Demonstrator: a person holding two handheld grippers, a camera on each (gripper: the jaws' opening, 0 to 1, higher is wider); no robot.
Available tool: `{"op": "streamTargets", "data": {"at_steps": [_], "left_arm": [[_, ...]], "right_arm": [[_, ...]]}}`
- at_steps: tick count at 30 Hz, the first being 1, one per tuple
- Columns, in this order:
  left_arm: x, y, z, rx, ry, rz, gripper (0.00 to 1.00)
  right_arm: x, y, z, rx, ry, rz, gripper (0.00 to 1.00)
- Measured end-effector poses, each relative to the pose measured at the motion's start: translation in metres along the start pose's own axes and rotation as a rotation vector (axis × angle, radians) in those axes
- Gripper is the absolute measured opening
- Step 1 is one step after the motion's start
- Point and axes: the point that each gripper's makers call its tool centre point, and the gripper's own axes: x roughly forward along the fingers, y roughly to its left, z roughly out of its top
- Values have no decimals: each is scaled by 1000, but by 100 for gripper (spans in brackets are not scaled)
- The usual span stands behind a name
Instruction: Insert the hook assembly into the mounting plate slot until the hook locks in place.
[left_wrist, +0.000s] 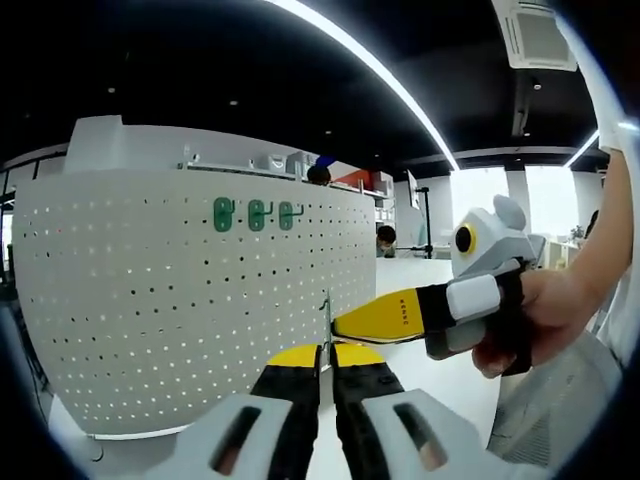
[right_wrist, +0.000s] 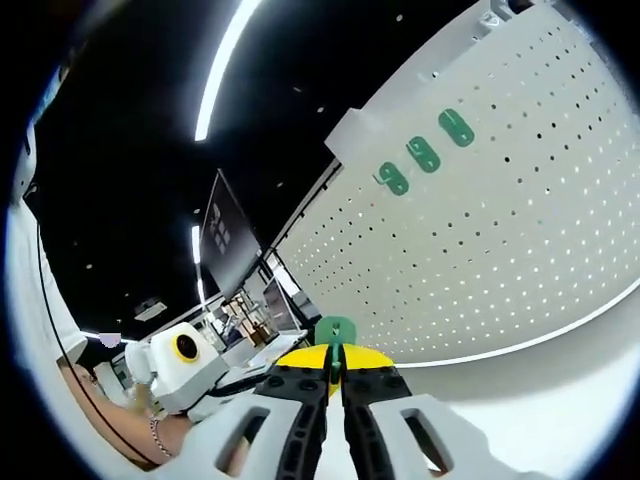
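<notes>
— Right now, where does the job stand?

— Mid-approach. My right hand-held gripper (right_wrist: 335, 385) is pressed together on a green hook assembly (right_wrist: 334, 333), held up in front of the white pegboard mounting plate (right_wrist: 500, 230), well short of it. Three green hooks (right_wrist: 424, 153) already sit in a row high on the plate.

— And the left hand-held gripper?

— My left hand-held gripper (left_wrist: 327, 372) has its jaws closed on a thin metal piece (left_wrist: 326, 320) standing between the tips; the right one's yellow tip nearly meets it there. What that piece is, I cannot tell.

— Next move?

— I judge the hook must travel to a free slot, line up square, then push until it locks.
</notes>
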Motion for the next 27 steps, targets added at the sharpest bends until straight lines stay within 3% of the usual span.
{"op": "streamTargets", "data": {"at_steps": [7,18,27], "left_arm": [[0,-1,-2,13,7,-5,7],[2,-8,-13,-8,58,-31,40],[5,-4,-20,-4,88,-11,64]], "right_arm": [[-2,0,0,0,0,3,0],[-2,1,0,-1,10,7,0],[-3,-1,-1,-2,15,1,0]]}}
